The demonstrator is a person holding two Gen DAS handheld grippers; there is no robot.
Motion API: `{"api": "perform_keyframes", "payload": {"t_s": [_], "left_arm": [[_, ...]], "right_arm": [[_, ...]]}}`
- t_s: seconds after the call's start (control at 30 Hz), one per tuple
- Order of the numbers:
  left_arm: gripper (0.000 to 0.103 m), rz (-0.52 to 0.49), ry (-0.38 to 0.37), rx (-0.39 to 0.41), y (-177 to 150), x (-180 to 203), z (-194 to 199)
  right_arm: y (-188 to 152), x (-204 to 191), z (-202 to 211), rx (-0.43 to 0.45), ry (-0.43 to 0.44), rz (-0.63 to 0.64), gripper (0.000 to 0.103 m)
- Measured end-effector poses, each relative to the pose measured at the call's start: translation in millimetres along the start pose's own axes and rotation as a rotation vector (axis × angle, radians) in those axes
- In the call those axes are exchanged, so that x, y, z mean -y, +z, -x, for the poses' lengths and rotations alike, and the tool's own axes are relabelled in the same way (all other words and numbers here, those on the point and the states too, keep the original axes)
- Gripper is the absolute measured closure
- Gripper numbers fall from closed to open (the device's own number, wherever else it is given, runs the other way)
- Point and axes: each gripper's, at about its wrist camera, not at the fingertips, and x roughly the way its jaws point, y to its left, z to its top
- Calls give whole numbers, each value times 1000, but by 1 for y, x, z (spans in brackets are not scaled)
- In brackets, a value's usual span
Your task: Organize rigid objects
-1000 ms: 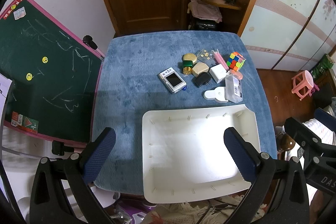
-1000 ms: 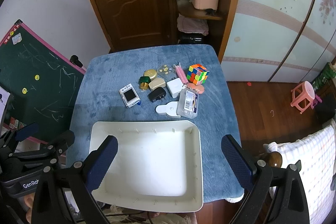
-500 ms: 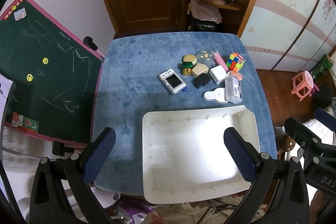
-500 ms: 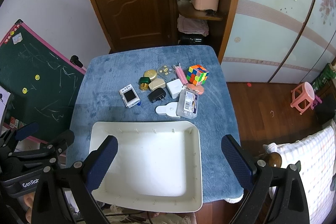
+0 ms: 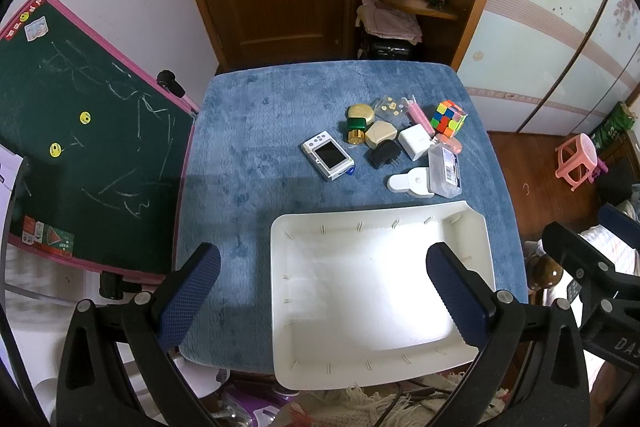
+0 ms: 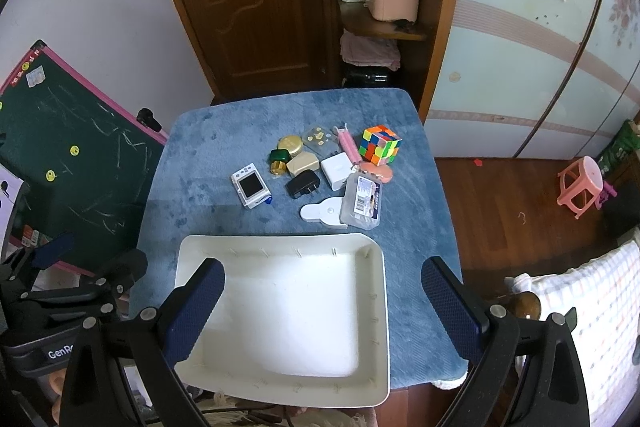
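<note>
Your left gripper (image 5: 322, 289) and right gripper (image 6: 322, 303) both hang spread wide, holding nothing, above the white tray (image 6: 280, 247) at the table's near edge. The small objects, Rubik's cube (image 6: 380, 143) and camera (image 6: 250, 185) among them, cluster just beyond the tray on the blue cloth (image 6: 224, 131).

White tray (image 6: 376, 311) nearest, bare inside; Rubik's cube (image 6: 380, 144), camera (image 6: 251, 185) and small items clustered beyond it.

I hold my left gripper (image 5: 320, 291) and right gripper (image 6: 320, 291) side by side, jaws spread wide, gripping nothing.
</note>
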Motion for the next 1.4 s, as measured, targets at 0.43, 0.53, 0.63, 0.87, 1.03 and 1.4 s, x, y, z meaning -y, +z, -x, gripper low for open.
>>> {"api": "perform_keyframes", "payload": {"t_s": [0.43, 0.53, 0.63, 0.87, 1.03, 1.4], "left_arm": [[1, -3, 1, 3, 2, 4, -1], [1, -3, 1, 3, 2, 4, -1], [1, -1, 0, 2, 2, 4, -1], [1, 2, 6, 9, 5, 5, -2], [1, 20, 14, 15, 15, -2, -7], [1, 49, 82, 34, 56, -36, -28]], "right_arm": [[1, -2, 3, 9, 11, -2, 4], [1, -2, 3, 9, 12, -1, 4], [1, -2, 3, 8, 14, 0, 4], [4, -1, 2, -3, 39, -33, 4], [4, -1, -2, -18, 60, -40, 4], [20, 23, -27, -37, 23, -105, 4]]}}
